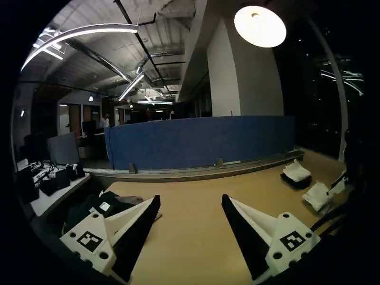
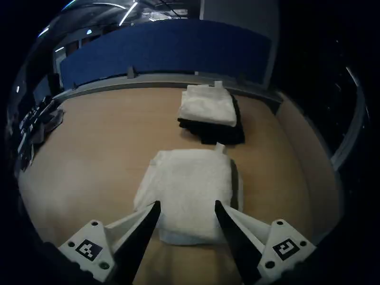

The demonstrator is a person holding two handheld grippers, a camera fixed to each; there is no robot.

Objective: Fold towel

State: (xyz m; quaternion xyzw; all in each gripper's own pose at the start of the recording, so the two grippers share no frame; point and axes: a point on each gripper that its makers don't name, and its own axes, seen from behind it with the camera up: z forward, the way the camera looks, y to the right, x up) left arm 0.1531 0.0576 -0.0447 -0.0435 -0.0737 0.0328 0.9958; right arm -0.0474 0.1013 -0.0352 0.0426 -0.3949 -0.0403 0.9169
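A folded white towel [image 2: 190, 190] lies on the wooden table [image 2: 104, 142] in the right gripper view. My right gripper [image 2: 186, 204] stands open over its near edge, one finger on each side, neither pressing on it. Behind it a second folded white towel [image 2: 209, 107] rests on a folded black towel [image 2: 221, 133]. In the left gripper view the left gripper [image 1: 190, 199] is open above bare table [image 1: 194, 237], holding nothing. The same two white towels [image 1: 318, 194] [image 1: 297, 171] lie far off to its right.
A blue partition [image 1: 199, 142] with a grey rail runs along the table's far edge. Dark cloth [image 1: 102, 206] with a white tag lies at the table's left end. A neighbouring desk [image 1: 52, 190] holds dark gear. The table's right edge [image 2: 308, 142] is close to the towels.
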